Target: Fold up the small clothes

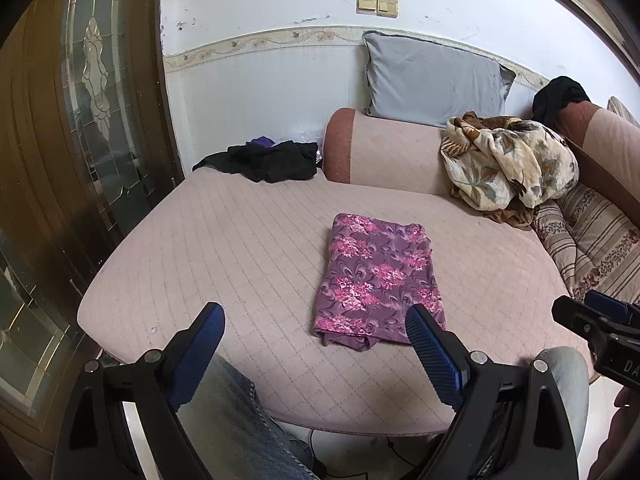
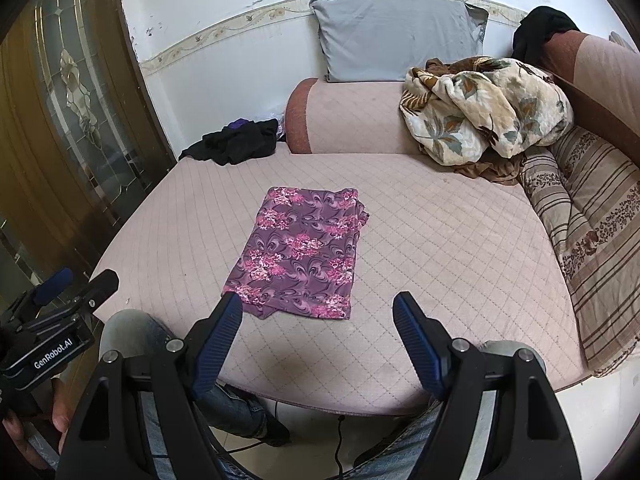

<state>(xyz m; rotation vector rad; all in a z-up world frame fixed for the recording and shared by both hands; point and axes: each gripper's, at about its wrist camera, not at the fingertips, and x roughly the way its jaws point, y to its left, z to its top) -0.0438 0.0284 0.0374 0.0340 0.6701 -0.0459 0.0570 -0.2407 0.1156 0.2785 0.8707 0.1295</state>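
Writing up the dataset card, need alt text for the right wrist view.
A folded purple floral garment lies flat on a pink quilted sofa seat, just ahead of the open, empty right gripper. Behind it are a black clothes pile, a grey pillow and a crumpled floral blanket; the left gripper shows at the left edge.

Left claw (image 1: 316,312) and right claw (image 2: 318,300) both gape empty, seemingly level, side by side.

My two wrist views look down-forward from the near edge, close; both share the quilted seat (image 1: 248,240) (image 2: 440,240).
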